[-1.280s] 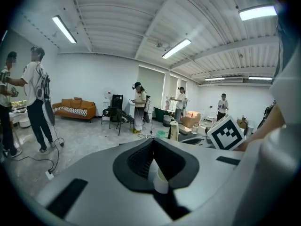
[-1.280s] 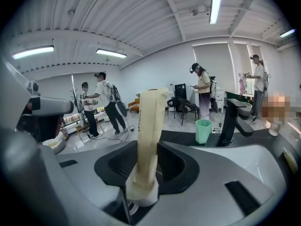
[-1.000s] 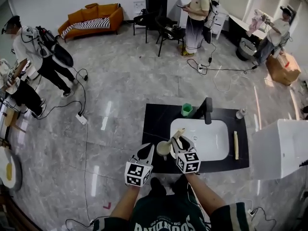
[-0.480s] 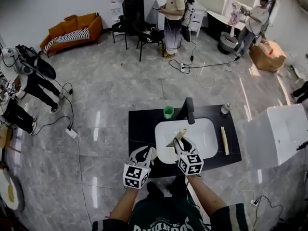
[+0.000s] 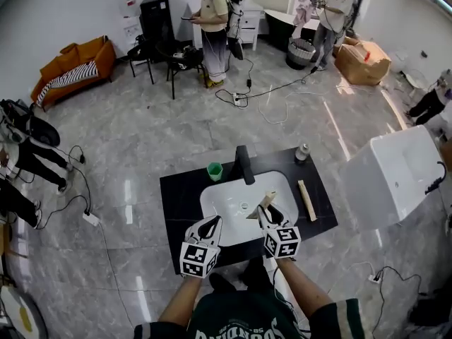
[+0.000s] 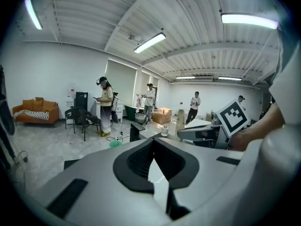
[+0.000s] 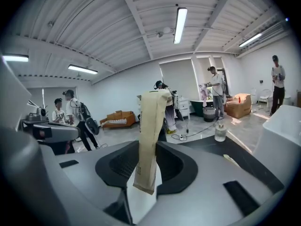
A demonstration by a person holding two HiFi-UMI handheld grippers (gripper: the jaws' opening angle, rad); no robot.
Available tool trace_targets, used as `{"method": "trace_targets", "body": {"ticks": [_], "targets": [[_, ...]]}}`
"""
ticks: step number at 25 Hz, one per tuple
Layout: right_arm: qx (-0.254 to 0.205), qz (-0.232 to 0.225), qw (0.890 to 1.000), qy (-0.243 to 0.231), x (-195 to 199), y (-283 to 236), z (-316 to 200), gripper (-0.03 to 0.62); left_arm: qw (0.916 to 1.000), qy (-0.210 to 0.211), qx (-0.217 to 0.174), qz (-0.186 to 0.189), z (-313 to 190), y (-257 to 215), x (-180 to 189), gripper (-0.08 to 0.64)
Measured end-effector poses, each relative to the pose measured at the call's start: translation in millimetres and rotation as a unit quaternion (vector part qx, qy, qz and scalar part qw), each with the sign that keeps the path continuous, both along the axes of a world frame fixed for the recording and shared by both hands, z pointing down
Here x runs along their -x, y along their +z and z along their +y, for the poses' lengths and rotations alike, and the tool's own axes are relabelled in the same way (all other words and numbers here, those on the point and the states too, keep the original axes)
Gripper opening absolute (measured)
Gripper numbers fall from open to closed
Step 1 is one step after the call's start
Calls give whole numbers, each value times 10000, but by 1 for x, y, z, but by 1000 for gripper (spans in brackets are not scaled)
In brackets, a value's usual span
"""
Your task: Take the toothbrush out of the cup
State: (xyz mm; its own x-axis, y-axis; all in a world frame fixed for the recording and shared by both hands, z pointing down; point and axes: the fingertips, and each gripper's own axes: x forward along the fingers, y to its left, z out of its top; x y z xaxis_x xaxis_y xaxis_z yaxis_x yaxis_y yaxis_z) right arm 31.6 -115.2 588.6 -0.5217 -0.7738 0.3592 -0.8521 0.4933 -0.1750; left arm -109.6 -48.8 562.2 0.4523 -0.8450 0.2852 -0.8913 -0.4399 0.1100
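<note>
My right gripper [image 5: 267,209] is shut on a long beige paper-wrapped toothbrush [image 5: 260,205] and holds it tilted above the white sink [image 5: 224,198]. In the right gripper view the wrapped toothbrush [image 7: 149,135] stands upright between the jaws of the right gripper [image 7: 146,173], which have closed a little further on it in the last second. My left gripper [image 5: 214,222] hovers over the counter's front edge, jaws together and empty; the left gripper view shows the left gripper [image 6: 157,173] with nothing between its jaws. A green cup [image 5: 215,171] stands left of the faucet [image 5: 244,164].
The black counter [image 5: 180,196] also carries a second beige wrapped stick [image 5: 306,200] right of the sink and a small bottle [image 5: 302,152] at the back right. A big white box [image 5: 395,179] stands to the right. Several people and floor cables surround the counter.
Both grippers have moved across the counter front, the right one carrying the wrapped toothbrush out over the sink. A pale cup seen at the left gripper's tips a second ago is no longer in view.
</note>
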Motion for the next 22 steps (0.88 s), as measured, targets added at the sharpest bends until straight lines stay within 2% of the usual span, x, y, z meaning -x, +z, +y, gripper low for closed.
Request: {"method": "trace_targets", "body": {"ticks": [11,22], "targets": [[68,174,9984,538,-121,-9,-43,134,9984,566,0,-52,-58,-12,-88,10],[447,597,9946,718,-262,13,-86,133,9981,599,98,-74,-105,-9,-152,11]]}}
